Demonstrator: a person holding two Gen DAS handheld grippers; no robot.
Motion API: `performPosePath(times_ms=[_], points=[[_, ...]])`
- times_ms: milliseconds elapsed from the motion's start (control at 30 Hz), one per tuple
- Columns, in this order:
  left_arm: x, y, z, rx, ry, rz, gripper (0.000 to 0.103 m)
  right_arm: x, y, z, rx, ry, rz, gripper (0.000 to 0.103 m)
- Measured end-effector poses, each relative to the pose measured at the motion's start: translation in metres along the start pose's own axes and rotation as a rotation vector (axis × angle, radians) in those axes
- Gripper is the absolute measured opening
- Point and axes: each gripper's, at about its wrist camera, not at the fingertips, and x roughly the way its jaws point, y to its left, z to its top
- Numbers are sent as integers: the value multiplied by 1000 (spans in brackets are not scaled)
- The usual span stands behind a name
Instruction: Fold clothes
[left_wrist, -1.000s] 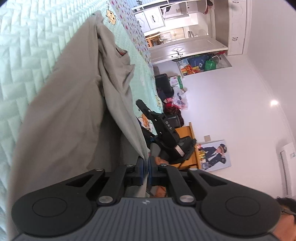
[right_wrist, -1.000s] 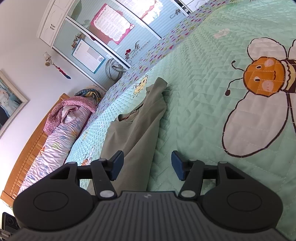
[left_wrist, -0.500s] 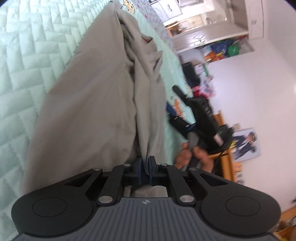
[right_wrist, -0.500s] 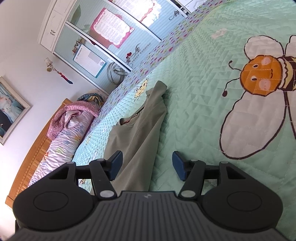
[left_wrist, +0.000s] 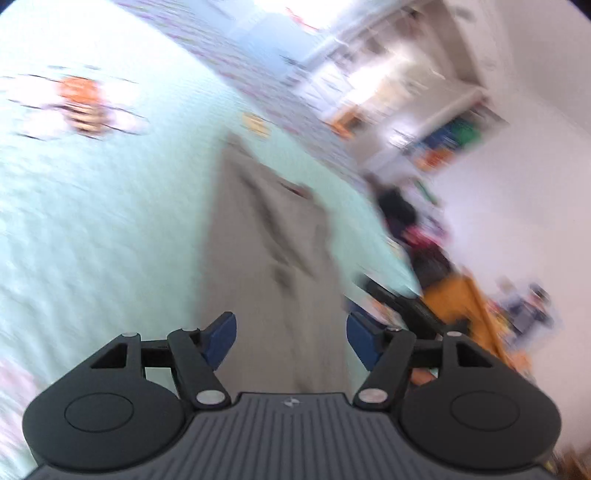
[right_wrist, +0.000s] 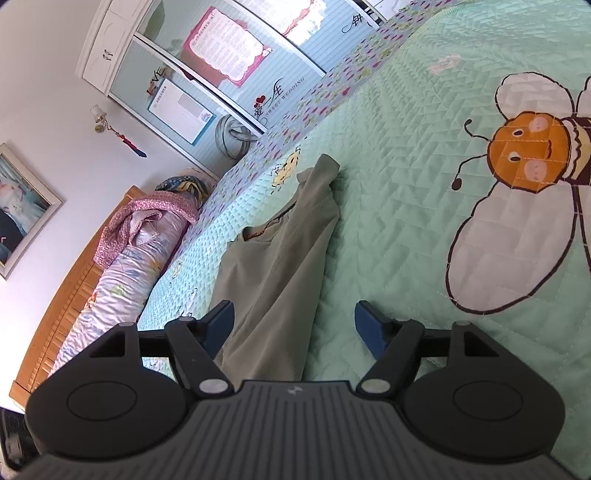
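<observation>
A grey-green garment (right_wrist: 280, 258) lies in a long narrow strip on the green quilted bedspread (right_wrist: 388, 221). The left wrist view is blurred by motion; there the garment (left_wrist: 266, 229) stretches away ahead. My left gripper (left_wrist: 290, 325) hovers over its near end with the jaws opening wide, cloth showing below the gap but neither pad pressing it. My right gripper (right_wrist: 293, 314) also has its jaws opening. The garment's near end lies under its left finger (right_wrist: 219, 319), untouched by the pads.
A large bee picture (right_wrist: 524, 158) marks the bedspread to the right of the garment. A rolled quilt and pillow (right_wrist: 122, 266) lie along the wooden headboard (right_wrist: 62, 306). A wardrobe with posters (right_wrist: 221, 74) stands beyond the bed. Blurred clutter fills the floor beside the bed (left_wrist: 424, 229).
My left gripper was shut on the garment's edge and has let go, opening wide and swinging round. The garment now lies on the bed. The right gripper has opened a little wider, staying put.
</observation>
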Motion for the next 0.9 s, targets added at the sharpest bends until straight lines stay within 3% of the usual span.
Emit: performPosePath(times_ms=[100,300,500,533,567,600,800,900], points=[[26,30,16,-66,26,62,69,1,1,-2,-11,-4,7,76],[65,49,35,-133,135,-76,68,2,-1,-3,-8,-7,26,78],[89,47,43,-160,223,-137,64,0,0,-4,-9,2,33,78],[91,46,42,-155,231,-130,53,0,0,-4,-8,3,33,78],[94,45,41,-142,238,-109,23,0,0,-4,-8,3,33,78],[97,41,40,-118,243,-80,4,0,0,-4,-7,4,33,78],[94,15,44,5,120,-33,2,-1,1,-6,-2,4,31,78],[90,18,58,19,51,41,1,4,2,-7,1,-25,31,83]])
